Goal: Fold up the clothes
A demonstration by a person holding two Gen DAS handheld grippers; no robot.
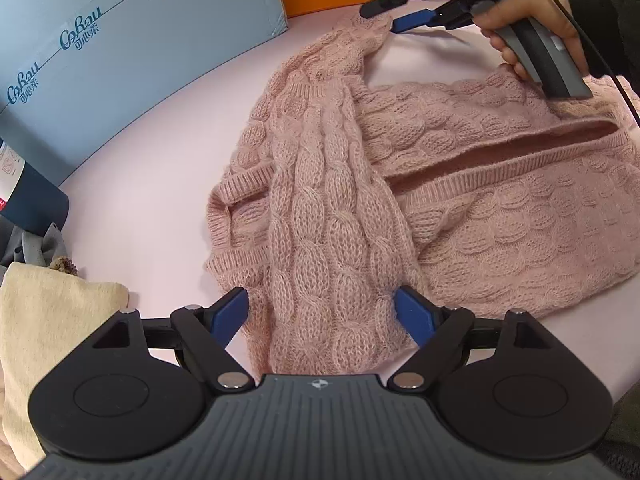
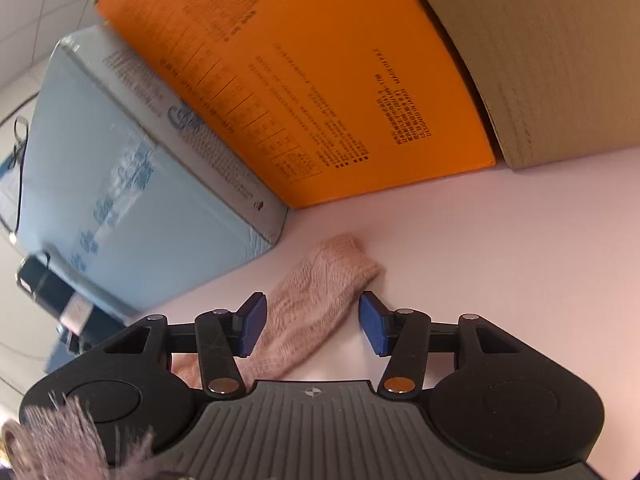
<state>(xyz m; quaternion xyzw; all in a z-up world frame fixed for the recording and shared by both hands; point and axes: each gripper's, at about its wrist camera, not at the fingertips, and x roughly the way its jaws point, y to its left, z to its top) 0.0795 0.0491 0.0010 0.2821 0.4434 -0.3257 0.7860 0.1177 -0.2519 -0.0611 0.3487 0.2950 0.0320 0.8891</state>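
A pink cable-knit sweater (image 1: 460, 184) lies on the pale pink table (image 1: 152, 168). One sleeve (image 1: 320, 240) is folded across the body and runs down between the blue pads of my left gripper (image 1: 322, 314), which stands open around it. The other sleeve (image 1: 352, 40) stretches to the far side. Its cuff (image 2: 320, 280) lies between the fingers of my right gripper (image 2: 312, 324), which is open. From the left wrist view, the right gripper (image 1: 384, 16) hovers over that cuff, held by a hand (image 1: 532, 28).
A light blue box (image 1: 120, 60) and an orange box (image 2: 304, 80) stand along the far edge, with a brown cardboard box (image 2: 540, 52) beside them. A folded cream garment (image 1: 44, 320) and grey cloth (image 1: 32, 244) lie at the left.
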